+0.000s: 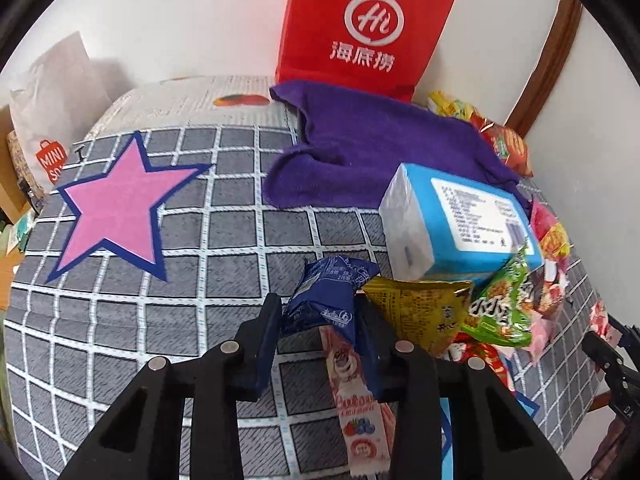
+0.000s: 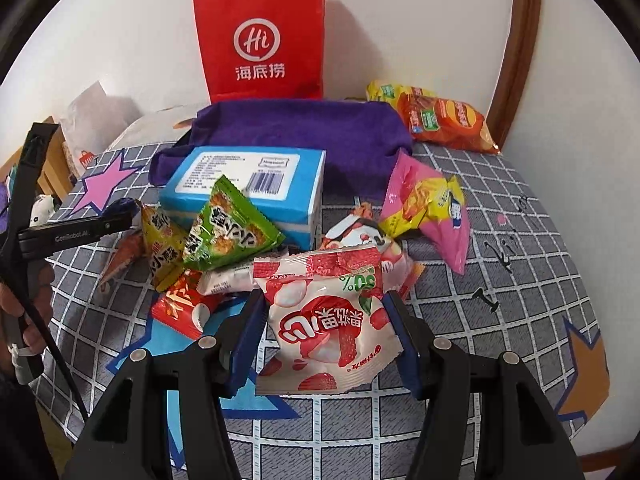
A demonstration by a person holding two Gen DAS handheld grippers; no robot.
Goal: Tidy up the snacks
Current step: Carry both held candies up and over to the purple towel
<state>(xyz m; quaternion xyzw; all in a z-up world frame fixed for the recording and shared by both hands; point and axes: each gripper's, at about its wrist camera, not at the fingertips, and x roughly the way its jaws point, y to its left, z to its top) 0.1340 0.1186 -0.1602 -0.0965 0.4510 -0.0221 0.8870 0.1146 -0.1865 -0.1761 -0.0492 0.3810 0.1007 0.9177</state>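
My left gripper (image 1: 318, 312) is shut on a dark blue snack packet (image 1: 326, 300), held just above the grey checked cloth (image 1: 160, 320); a pink stick packet (image 1: 356, 400) lies under the fingers. My right gripper (image 2: 324, 312) holds a white-and-red strawberry candy bag (image 2: 326, 322) between its pads, jaws closed against its sides. A pile of snacks lies beside a blue tissue box (image 2: 248, 184) (image 1: 460, 220): a green packet (image 2: 228, 228) (image 1: 500, 304), a yellow packet (image 1: 420, 312), a pink-and-yellow bag (image 2: 428, 204). The left gripper also shows in the right wrist view (image 2: 120, 212).
A purple towel (image 1: 372, 144) (image 2: 300, 128) lies behind the box. A red paper bag (image 1: 360, 28) (image 2: 260, 40) stands against the wall. Chip bags (image 2: 444, 120) lie at the back right. A white Miniso bag (image 1: 52, 120) stands at the left edge.
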